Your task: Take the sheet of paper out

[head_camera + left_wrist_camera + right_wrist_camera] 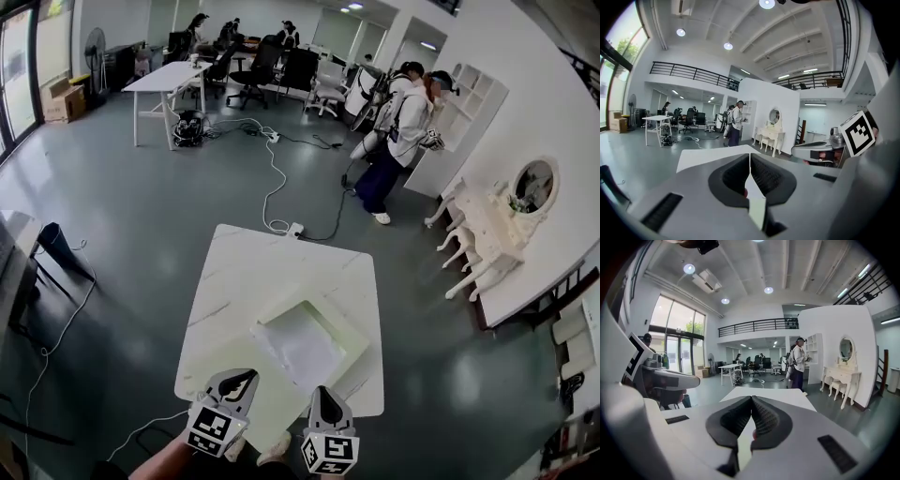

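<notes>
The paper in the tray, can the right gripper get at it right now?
Probably yes: the right gripper sits just short of the paper, which lies uncovered in the open tray, nothing between. Its shut jaws must open first.

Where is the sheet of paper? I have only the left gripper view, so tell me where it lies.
Observer: The head view shows the white sheet of paper lying flat inside an open, shallow white box on the white marbled table.
Operator: Report the right gripper's jaws.
Observer: In its own view the right gripper has its jaws together with nothing between them.
Operator: Place both grippers against the box.
Observer: In the head view the left gripper is over the table's near edge, short of the box; the right gripper's tip is close to the box's near corner.
</notes>
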The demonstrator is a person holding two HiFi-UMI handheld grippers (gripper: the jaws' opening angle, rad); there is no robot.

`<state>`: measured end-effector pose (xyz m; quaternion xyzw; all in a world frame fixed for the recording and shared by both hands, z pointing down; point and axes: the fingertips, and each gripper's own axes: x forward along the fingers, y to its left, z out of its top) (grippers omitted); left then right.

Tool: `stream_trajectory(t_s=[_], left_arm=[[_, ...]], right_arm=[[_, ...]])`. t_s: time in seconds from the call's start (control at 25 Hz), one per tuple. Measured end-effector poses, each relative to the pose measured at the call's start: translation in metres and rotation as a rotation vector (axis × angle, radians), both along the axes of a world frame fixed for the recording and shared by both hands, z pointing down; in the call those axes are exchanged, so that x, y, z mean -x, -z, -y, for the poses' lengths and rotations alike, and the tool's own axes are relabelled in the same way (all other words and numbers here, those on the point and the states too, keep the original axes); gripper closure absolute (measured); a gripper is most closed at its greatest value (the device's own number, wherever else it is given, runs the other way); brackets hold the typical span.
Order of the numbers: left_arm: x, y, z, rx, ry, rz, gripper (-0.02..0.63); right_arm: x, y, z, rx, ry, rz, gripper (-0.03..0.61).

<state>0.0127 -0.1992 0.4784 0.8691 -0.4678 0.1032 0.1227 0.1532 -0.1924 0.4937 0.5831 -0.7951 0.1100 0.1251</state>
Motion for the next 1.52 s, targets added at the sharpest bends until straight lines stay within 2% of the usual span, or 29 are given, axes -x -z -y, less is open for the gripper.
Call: stream_trajectory(t_s=[0.28,0.52,0.72,0.88,0.92,0.96,1.0,1.24,1.52], left_arm=[[0.024,-0.059,0.057,0.068,0.171,-0.013,0.586],[0.041,-0.121,0.092,0.180,0.289,0.002,0.586],[0.043,-0.172,0.115,0.244,0.341,0.007,0.586],[0.051,-0.205,0.122,0.291,0.379,0.011,0.586],[0.053,-0.211,0.122,0.301,0.388,0.009,0.586],[0.055,-0.216,0.122,0.309,0.397,0.006,0.586],[0.057,-0.221,0.122,0.316,0.407,0.003,0.586],[0.065,-0.237,0.123,0.336,0.461,-0.018,0.586],[0.075,-0.253,0.125,0.358,0.507,-0.035,0.586]], right_arm=[[0.024,-0.062,0.078,0.088,0.178,-0.031,0.561],[0.042,-0.135,0.128,0.219,0.304,-0.041,0.561],[0.049,-0.201,0.156,0.313,0.402,-0.107,0.561],[0.058,-0.247,0.170,0.370,0.465,-0.219,0.560],[0.063,-0.256,0.172,0.379,0.491,-0.241,0.542],[0.069,-0.263,0.172,0.394,0.522,-0.256,0.430],[0.073,-0.270,0.172,0.411,0.548,-0.267,0.369],[0.080,-0.304,0.185,0.483,0.576,-0.357,0.367],[0.080,-0.336,0.196,0.548,0.593,-0.438,0.408]])
